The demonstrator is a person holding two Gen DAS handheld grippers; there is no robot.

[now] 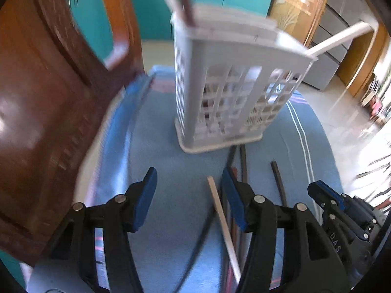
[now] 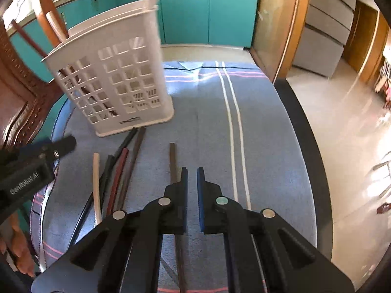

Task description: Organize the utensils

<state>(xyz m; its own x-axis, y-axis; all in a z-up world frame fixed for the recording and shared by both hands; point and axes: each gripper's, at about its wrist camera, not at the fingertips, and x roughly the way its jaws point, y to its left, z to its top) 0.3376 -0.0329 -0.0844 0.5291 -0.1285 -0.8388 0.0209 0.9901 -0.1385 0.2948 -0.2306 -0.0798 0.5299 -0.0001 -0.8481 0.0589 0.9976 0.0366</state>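
Left wrist view looks down on a white slotted plastic utensil basket standing upright on a blue striped cloth, with a white stick and a dark brown stick poking from its top. Just in front of the basket lies a loose bundle of chopsticks, dark, red-brown and one pale. The left gripper hangs half open over the cloth beside the bundle, holding nothing. The right gripper has its jaws nearly together, empty, above a single dark stick lying apart from the bundle.
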